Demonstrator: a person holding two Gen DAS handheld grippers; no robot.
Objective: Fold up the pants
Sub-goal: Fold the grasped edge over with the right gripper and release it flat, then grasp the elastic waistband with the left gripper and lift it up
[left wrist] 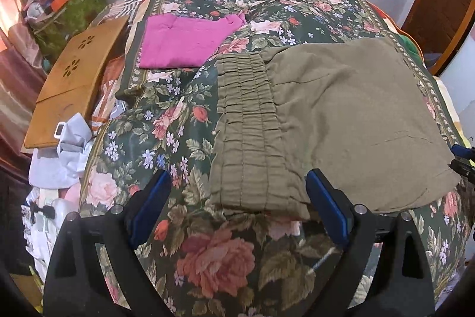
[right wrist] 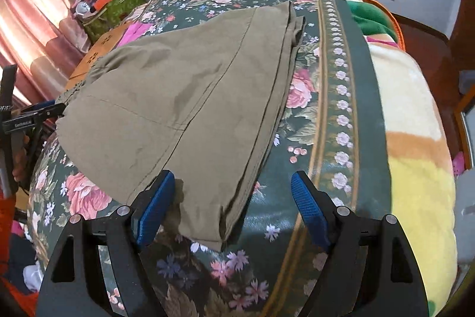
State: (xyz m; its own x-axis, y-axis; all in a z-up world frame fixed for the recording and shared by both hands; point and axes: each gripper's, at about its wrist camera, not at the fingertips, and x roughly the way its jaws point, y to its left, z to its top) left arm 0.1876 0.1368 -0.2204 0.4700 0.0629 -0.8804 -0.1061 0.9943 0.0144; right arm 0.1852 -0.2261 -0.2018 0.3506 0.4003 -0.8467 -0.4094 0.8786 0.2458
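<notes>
Olive pants (left wrist: 341,109), already doubled leg over leg, lay flat on the floral bedspread (left wrist: 166,121) toward the bed's near edge, elastic waistband (left wrist: 249,124) to the left, leg hems toward the bordered right edge. The left gripper (left wrist: 237,210) stood with tongs apart, straddling the waistband's near corner; the right gripper (right wrist: 233,207) stood likewise apart over the near hem corner (right wrist: 213,230). The cloth appeared light, soft and limp, likely to sag between holds; corners of the stacked layers offered the surest grip. A folded magenta garment (left wrist: 184,43) lay farther back.

Pants (left wrist: 326,115) on bedspread (left wrist: 166,121) — folded cloth (left wrist: 184,43) behind.
</notes>
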